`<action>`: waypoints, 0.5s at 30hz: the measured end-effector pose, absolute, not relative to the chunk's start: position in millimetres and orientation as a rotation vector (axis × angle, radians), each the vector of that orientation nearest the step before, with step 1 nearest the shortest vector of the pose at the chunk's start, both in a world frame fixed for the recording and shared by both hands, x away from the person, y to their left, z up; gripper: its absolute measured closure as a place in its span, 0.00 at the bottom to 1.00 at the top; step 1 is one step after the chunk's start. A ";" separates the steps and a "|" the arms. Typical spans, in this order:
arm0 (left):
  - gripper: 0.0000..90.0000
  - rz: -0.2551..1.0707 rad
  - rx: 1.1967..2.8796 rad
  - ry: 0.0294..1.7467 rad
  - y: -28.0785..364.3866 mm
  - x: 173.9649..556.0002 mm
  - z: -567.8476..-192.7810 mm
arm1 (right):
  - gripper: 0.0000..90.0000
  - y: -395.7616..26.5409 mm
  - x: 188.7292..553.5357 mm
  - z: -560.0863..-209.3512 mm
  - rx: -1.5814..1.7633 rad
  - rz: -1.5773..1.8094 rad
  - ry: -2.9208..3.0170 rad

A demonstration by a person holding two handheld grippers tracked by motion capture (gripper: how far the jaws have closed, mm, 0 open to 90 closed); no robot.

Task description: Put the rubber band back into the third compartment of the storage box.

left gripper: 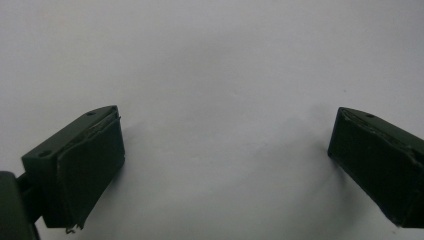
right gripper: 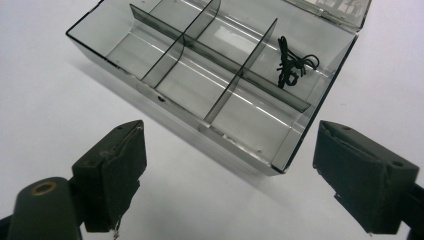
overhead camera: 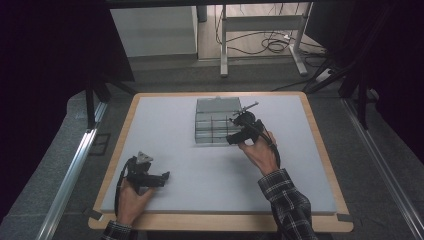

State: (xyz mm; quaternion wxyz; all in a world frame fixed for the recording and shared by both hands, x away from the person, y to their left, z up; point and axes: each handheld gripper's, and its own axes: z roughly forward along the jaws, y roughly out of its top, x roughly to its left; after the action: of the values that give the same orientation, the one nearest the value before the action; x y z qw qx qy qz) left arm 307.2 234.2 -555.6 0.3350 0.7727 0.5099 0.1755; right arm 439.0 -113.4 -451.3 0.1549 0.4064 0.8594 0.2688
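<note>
Looks like a lab or test room, not anyone's home. The desk (overhead camera: 150,150) has a plain white top with a wooden edge, dark curtains (overhead camera: 45,60) hang on both sides, metal rails (overhead camera: 70,175) run along the grey carpet, and loose cables (overhead camera: 270,45) lie under a metal frame table (overhead camera: 260,25) behind.

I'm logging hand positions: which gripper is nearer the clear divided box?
Right. The right gripper is at the box's near right edge; the left gripper rests far off near the table's front left.

Grey carpeted floor (overhead camera: 45,165), perhaps a white desk frame (overhead camera: 260,22) beyond.
</note>
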 end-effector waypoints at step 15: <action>0.02 0.458 2.015 1.330 234.3 307.2 -555.5 | 0.07 -124.0 421.6 -454.8 1.136 0.818 2.458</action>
State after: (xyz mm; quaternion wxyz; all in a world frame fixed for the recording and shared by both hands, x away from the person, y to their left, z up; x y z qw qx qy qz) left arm 307.2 234.3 -555.5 0.3354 0.7724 0.5100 0.1756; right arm 421.6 -124.0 -454.8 0.1558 0.3967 0.8583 0.2857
